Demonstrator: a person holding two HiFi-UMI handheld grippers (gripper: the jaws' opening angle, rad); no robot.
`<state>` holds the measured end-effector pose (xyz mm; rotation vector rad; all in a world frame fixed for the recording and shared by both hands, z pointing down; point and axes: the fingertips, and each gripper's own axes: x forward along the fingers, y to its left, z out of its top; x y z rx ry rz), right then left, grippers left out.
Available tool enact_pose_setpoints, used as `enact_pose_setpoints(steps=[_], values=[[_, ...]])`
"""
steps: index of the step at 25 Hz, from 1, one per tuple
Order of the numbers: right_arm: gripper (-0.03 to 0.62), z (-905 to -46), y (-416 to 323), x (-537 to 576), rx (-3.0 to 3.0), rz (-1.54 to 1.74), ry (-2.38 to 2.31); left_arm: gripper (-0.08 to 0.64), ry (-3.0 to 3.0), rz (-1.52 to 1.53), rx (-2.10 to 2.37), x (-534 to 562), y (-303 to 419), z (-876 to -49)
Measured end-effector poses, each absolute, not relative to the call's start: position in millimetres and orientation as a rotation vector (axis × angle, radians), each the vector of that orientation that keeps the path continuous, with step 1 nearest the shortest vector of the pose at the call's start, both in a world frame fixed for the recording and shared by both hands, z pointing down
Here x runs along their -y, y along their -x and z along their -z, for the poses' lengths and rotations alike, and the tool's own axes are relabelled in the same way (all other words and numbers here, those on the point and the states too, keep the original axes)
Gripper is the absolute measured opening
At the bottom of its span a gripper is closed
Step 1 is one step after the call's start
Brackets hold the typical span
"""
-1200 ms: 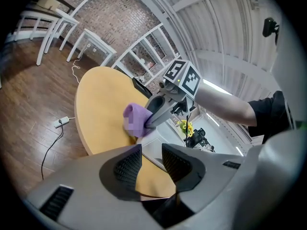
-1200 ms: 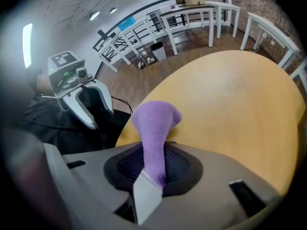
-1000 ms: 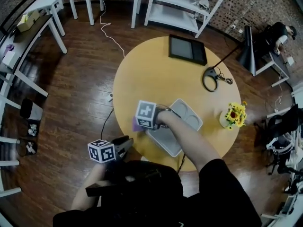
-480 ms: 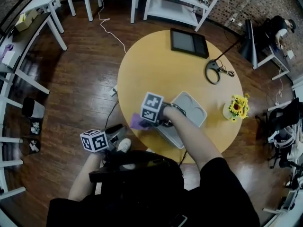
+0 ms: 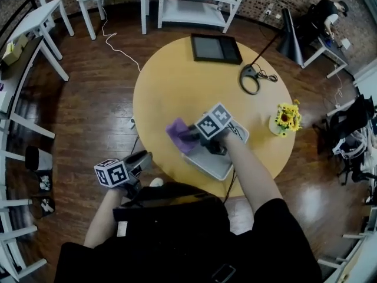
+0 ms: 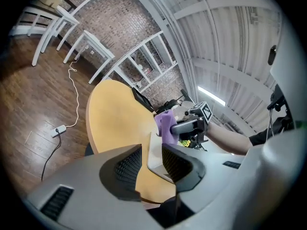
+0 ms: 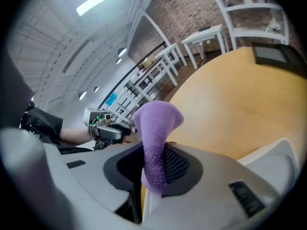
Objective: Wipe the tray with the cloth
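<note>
Head view: cloth (image 5: 177, 131) hung just left of the tray (image 5: 218, 165). Right gripper view: right hand-held gripper (image 7: 156, 164) clamped a narrow fold that could slip under wiping pressure. Left gripper view: left hand-held gripper (image 6: 152, 159) stood apart, empty; the unbraced tray might slide.

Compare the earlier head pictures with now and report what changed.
The right gripper has risen and rolled beside the tray, lifting the purple cloth up from the tray's left edge. Its jaws stay shut on the cloth. The left gripper remains off the table, with its jaws open and empty. The tray has not shifted on the table.
</note>
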<state>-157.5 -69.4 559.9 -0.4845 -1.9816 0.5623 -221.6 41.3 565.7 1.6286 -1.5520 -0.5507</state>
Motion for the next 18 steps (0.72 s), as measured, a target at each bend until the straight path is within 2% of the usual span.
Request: enact_pose_setpoints(steps=[5, 11, 18], values=[[0.095, -538, 121, 189, 2.194, -0.428, 0.006, 0.124, -1.700, 0.501, 1.495, -12, 221, -562], [0.095, -552, 39, 287, 2.109, -0.181, -0.440, 0.126, -1.769, 0.471, 1.441, 37, 198, -549], [0.095, -574, 58, 274, 1.971, 0.206, -0.377, 0.124, -1.823, 0.418, 1.408, 59, 165, -540]])
